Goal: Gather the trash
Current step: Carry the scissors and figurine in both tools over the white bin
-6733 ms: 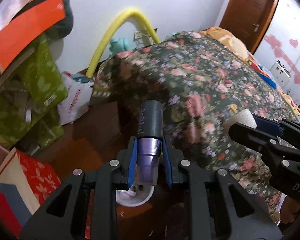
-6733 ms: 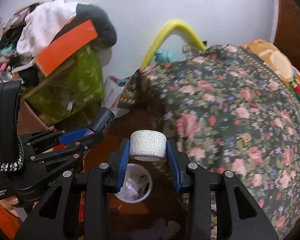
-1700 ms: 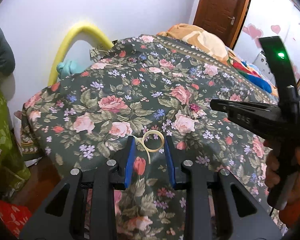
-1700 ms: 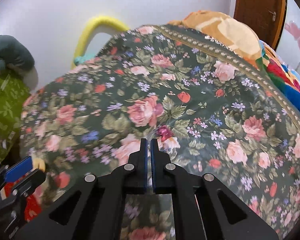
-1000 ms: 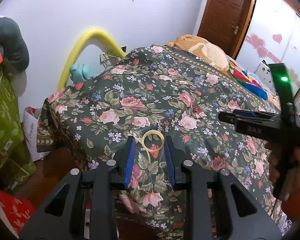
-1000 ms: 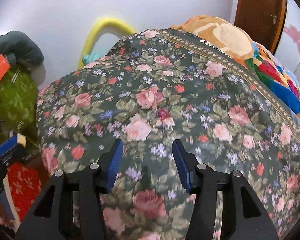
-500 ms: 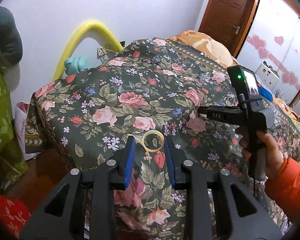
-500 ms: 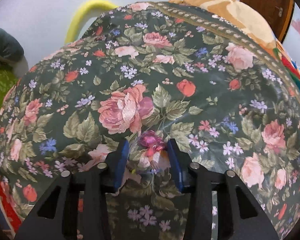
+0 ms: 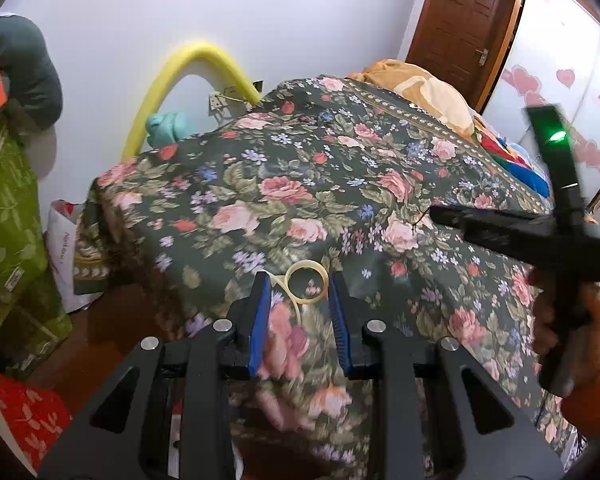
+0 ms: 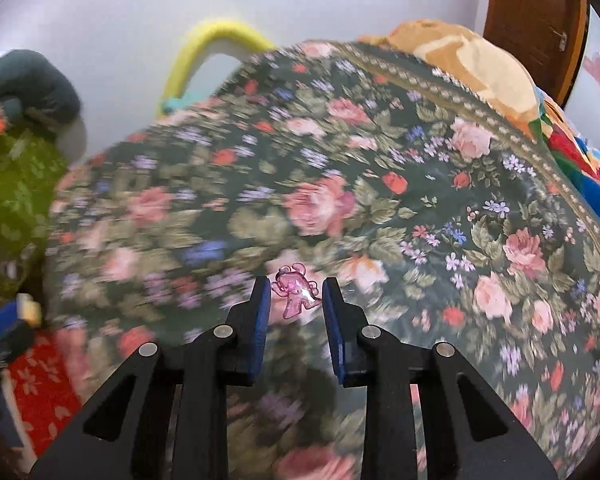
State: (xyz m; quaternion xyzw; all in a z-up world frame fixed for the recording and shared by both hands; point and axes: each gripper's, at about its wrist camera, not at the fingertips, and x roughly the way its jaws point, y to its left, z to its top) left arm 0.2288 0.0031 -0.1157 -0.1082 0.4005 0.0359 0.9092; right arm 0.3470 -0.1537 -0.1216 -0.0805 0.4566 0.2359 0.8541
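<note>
A cream plastic ring with a short tail sits between the blue pads of my left gripper, which is shut on it above the corner of the floral bed. A small clear pink figure is pinched in my right gripper, held just off the bedspread. A hand in an orange sleeve carries the right gripper at the right of the left wrist view. The left gripper's fingertip shows at the lower left of the right wrist view.
A yellow foam tube arches against the white wall behind the bed. Green bags, a white plastic bag and a red floral box crowd the wooden floor at left. An orange blanket and a brown door lie beyond.
The right gripper came down over the pink figure, closed on it and has lifted back from the bedspread. The left gripper has kept hold of the ring.
</note>
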